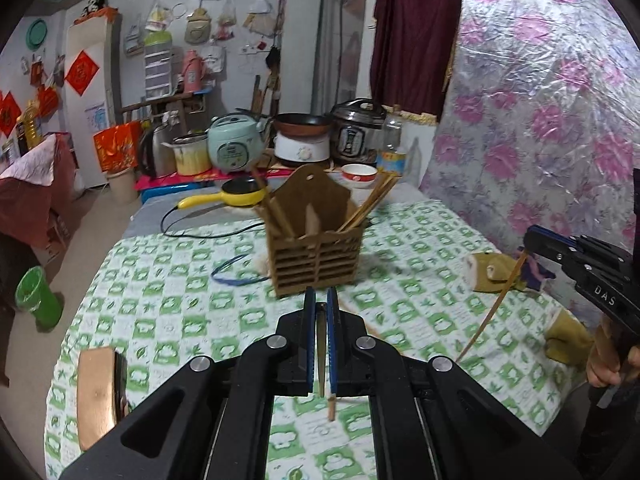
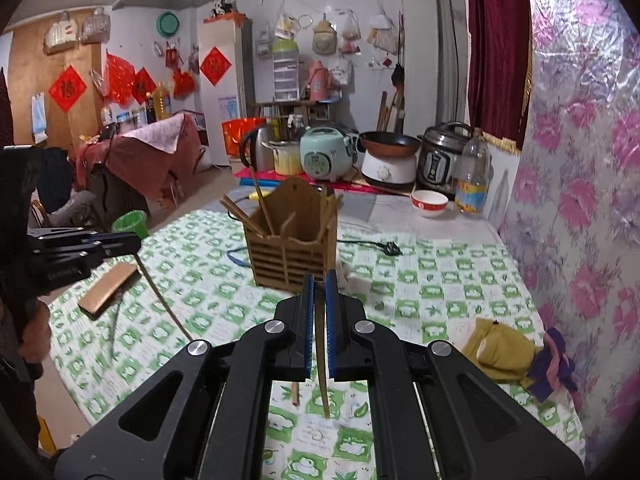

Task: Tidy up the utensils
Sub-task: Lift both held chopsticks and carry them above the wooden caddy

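A slatted wooden utensil holder (image 1: pixel 316 248) (image 2: pixel 292 248) stands upright mid-table on the green-checked cloth (image 1: pixel 168 280), with several chopsticks leaning in its compartments. My left gripper (image 1: pixel 320 294) is shut on a wooden chopstick (image 1: pixel 330 404) whose end hangs down beneath the fingers. In the right wrist view it shows at the left edge (image 2: pixel 136 242), its chopstick (image 2: pixel 164 300) slanting down. My right gripper (image 2: pixel 319 280) is shut on a chopstick (image 2: pixel 324 396). A second stick end (image 2: pixel 295 394) shows beside it; whether it is held I cannot tell. From the left wrist view, the right gripper (image 1: pixel 528 238) is above the table's right side.
A yellow electric pan (image 1: pixel 240 196) with a black cable, a blue band (image 1: pixel 232 272), a brown box (image 2: pixel 108 290) and yellow-green gloves (image 2: pixel 500 352) lie on the table. A bowl (image 2: pixel 430 202), a bottle and cookers line the back. A floral sheet bounds the right side.
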The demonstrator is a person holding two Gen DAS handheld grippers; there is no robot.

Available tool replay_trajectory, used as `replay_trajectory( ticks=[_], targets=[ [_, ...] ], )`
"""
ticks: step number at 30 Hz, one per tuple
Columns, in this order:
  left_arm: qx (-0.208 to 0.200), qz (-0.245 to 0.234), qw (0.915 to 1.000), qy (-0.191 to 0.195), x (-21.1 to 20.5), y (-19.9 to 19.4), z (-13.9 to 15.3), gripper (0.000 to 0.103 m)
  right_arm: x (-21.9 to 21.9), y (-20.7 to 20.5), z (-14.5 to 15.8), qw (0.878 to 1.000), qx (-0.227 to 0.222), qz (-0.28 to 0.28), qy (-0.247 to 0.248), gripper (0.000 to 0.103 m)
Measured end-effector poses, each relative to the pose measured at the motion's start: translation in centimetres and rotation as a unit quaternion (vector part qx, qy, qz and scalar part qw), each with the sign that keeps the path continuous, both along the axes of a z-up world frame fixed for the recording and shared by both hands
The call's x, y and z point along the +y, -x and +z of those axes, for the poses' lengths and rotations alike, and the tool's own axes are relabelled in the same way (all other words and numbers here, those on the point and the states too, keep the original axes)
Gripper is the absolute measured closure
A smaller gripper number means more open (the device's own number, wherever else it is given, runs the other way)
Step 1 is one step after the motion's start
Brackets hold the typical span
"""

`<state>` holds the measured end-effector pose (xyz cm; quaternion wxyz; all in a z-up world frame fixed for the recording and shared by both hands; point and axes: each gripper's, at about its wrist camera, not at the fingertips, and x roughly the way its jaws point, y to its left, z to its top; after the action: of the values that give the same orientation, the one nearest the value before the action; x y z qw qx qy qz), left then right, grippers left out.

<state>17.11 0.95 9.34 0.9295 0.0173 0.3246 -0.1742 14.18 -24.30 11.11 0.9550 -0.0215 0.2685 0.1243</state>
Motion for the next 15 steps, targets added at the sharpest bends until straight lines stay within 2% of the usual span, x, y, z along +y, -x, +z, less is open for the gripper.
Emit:
replay_trajectory(
  ticks=[8,15],
  targets=[
    [0.000,-0.023,0.9997,0.005,-1.9,-2.6,2.4,0.097,0.9,-1.3,2.1,1.000,-0.011,0.016,-0.012,0.097],
    [-0.030,-0.017,0.9994,0.010,-3.1,-7.5,6.8,0.097,2.9,-6.2,4.3,0.999,-0.018,0.023,-0.022,0.097]
  ],
)
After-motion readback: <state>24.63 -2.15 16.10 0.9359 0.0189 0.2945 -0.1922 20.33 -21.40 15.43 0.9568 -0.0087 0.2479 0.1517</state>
